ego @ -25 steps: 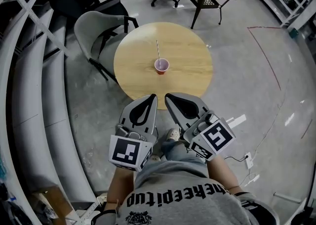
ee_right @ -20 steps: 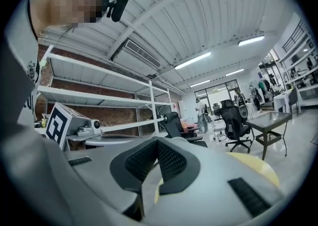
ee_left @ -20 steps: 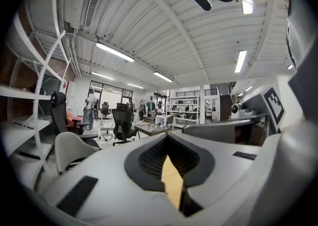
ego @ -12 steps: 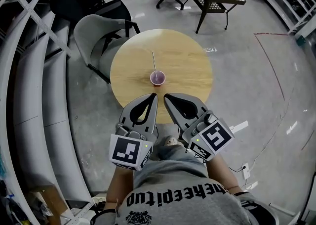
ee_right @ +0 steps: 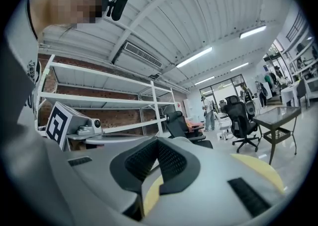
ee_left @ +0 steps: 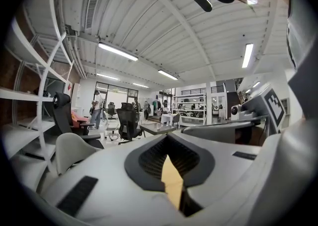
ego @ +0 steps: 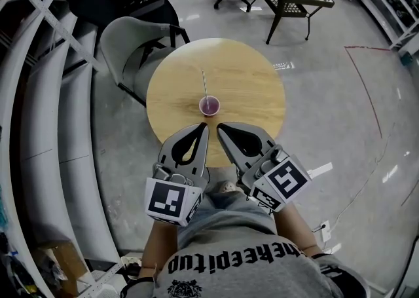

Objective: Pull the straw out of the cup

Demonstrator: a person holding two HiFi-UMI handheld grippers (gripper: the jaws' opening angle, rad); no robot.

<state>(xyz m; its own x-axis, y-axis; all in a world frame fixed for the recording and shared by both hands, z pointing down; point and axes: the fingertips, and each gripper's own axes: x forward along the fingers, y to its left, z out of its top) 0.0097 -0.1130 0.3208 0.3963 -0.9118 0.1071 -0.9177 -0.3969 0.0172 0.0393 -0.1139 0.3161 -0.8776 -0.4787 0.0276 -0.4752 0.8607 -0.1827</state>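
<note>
Since a second ago the cup [ego: 209, 105] has been brought nearer in the head view, the desk [ego: 249, 87] having been approached. It is now seen just ahead of the two claw tips and between them, upright on the desk and not yet reached. Its straw [ego: 204, 84] is propped inside, leaning away from the claws and a little leftward, so a long free end is offered for gripping. Both claws are held side by side close to the body. The left claw [ego: 203, 127] is closed tip to tip with nothing held, only a sliver of desk being seen through it. The right claw [ego: 221, 126] is likewise closed and empty. This is judged a carrying posture, as opening is needed only at the straw. A grey chair [ego: 127, 41] is seen beyond the left claw.
</note>
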